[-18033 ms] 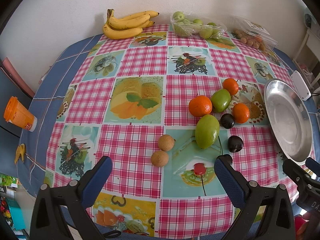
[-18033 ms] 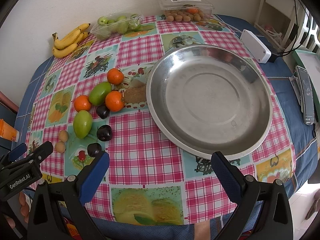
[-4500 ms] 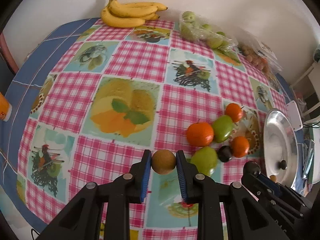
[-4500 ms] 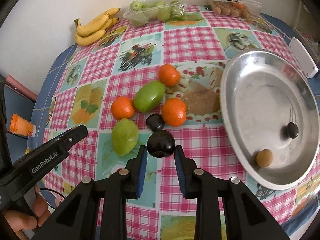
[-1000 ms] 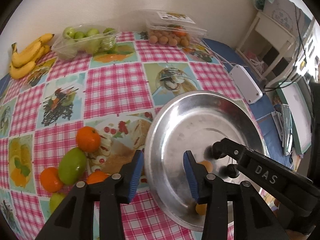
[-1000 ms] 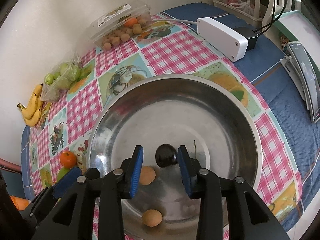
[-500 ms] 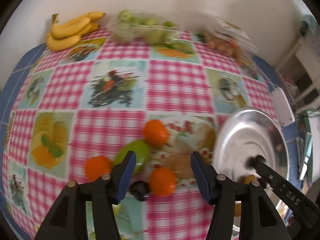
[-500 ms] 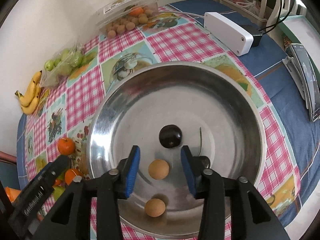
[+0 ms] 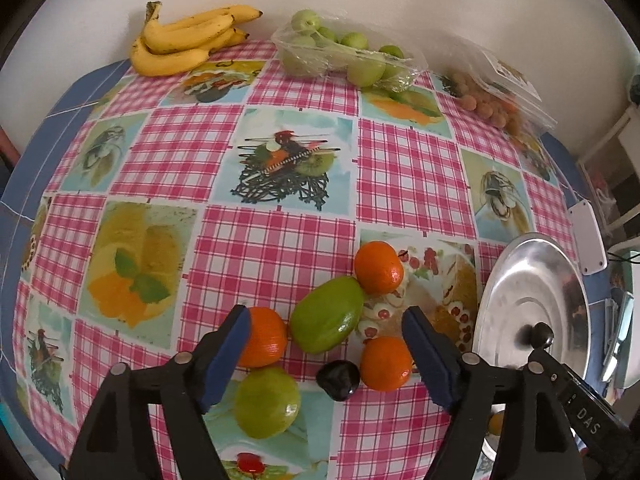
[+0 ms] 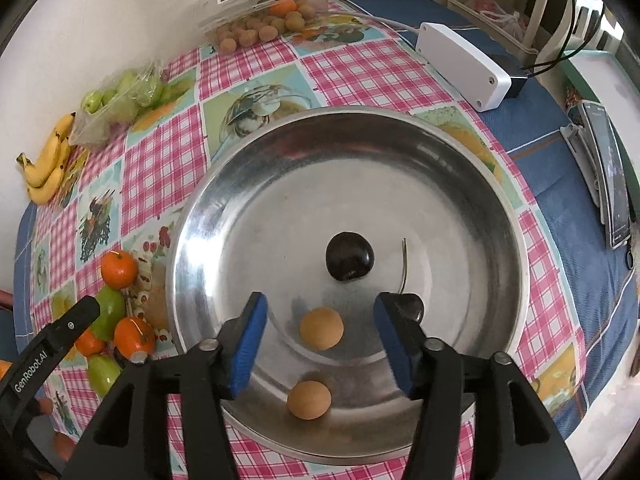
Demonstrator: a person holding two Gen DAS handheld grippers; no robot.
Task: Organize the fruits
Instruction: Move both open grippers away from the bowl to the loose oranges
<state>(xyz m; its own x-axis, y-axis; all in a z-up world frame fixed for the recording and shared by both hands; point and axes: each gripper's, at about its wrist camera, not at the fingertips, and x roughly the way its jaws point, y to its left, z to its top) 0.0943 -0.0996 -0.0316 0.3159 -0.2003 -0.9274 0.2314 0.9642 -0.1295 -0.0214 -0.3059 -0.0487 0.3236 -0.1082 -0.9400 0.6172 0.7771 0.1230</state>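
Note:
My left gripper [image 9: 326, 354] is open and empty, hovering over loose fruit on the checked tablecloth: a green mango [image 9: 327, 314], a second green mango [image 9: 267, 402], three oranges [image 9: 379, 262] [image 9: 262, 337] [image 9: 385, 363] and a dark plum [image 9: 338, 375]. My right gripper [image 10: 320, 344] is open and empty above the round metal plate [image 10: 280, 168]. In the plate lie a dark plum [image 10: 349, 255], a second dark fruit with a stem [image 10: 414, 306] and two small brown fruits [image 10: 321, 328] [image 10: 309, 399].
At the back by the wall lie a bunch of bananas [image 9: 186, 38], a bag of green fruit [image 9: 346, 56] and a clear box of small brown fruit [image 10: 260, 8]. A white power box [image 10: 462, 66] and a phone [image 10: 610, 172] lie right of the plate.
My right gripper has let go of the dark plum into the plate and drawn back, open. My left gripper has swung from the plate back over the loose fruit and opened wider.

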